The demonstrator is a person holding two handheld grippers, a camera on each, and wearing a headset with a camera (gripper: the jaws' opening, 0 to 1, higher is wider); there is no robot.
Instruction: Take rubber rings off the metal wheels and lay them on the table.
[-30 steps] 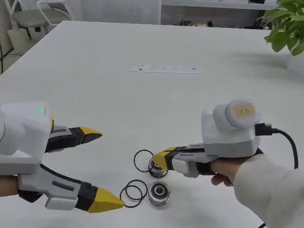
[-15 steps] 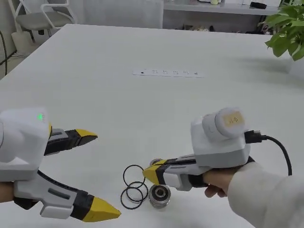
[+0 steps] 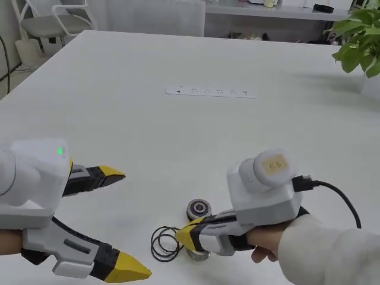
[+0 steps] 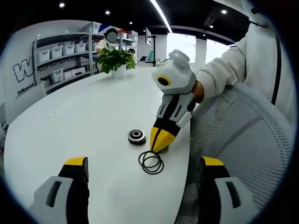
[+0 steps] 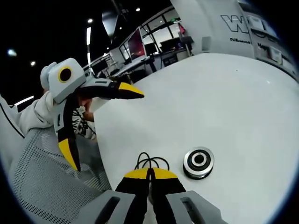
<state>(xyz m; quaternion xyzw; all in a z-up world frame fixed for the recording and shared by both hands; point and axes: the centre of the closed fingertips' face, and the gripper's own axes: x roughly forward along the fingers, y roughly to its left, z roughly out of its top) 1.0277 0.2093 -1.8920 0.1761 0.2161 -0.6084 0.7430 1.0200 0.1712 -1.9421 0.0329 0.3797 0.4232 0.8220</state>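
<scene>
The left gripper hangs over the near left of the table with its jaws spread wide, holding nothing. Just right of its near tip, loose rings lie flat on the table, overlapping one another. The right gripper comes in from the right with its jaws pressed together, its yellow tip down at the right edge of the rings and over a wheel that it mostly hides. Whether a ring is caught between the tips is hard to tell. In the right gripper view the tips meet with no gap, and the rings sit just beyond them. A second wheel stands free on the table, just beyond the gripper's tip. A power strip lies farther off at the middle, and a plant stands at the far right.
</scene>
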